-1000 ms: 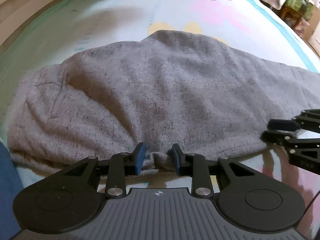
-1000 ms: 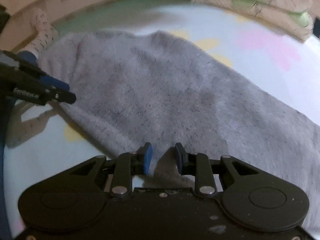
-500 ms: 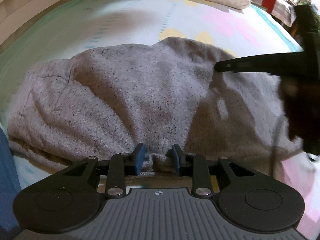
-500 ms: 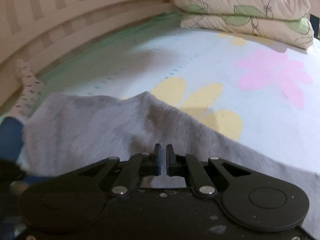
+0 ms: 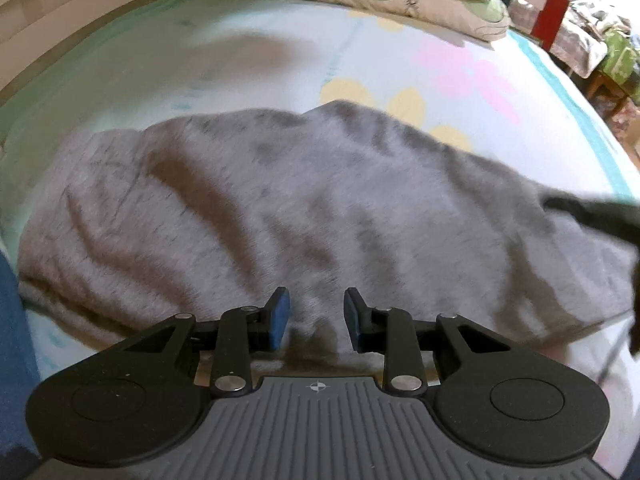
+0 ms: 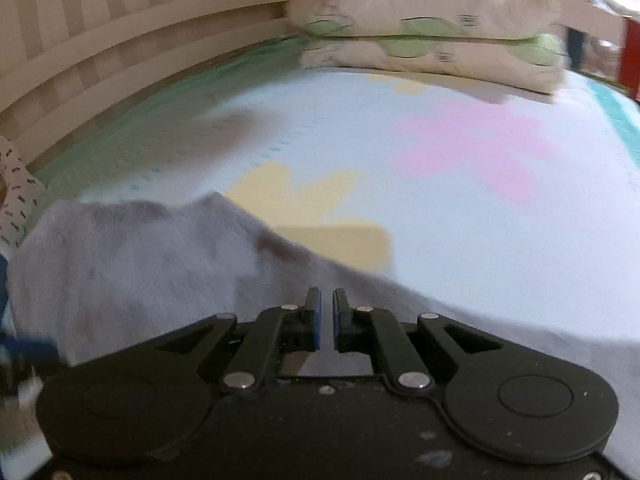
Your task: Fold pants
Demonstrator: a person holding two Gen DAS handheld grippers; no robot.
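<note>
Grey knit pants lie across a flowered bed sheet. My left gripper is open, its blue pads either side of the near edge of the pants. My right gripper is shut on a fold of the pants and holds it lifted over the rest of the cloth. The right gripper shows as a dark blurred shape at the right edge of the left wrist view.
Two stacked pillows lie at the far end of the bed. A slatted wooden rail runs along the left. A patterned white sock sits at the far left. Blue cloth is at the near left.
My right gripper closed on the pants edge, lifted it and carried it over the cloth. My left gripper stayed at the near edge and opened wider.
</note>
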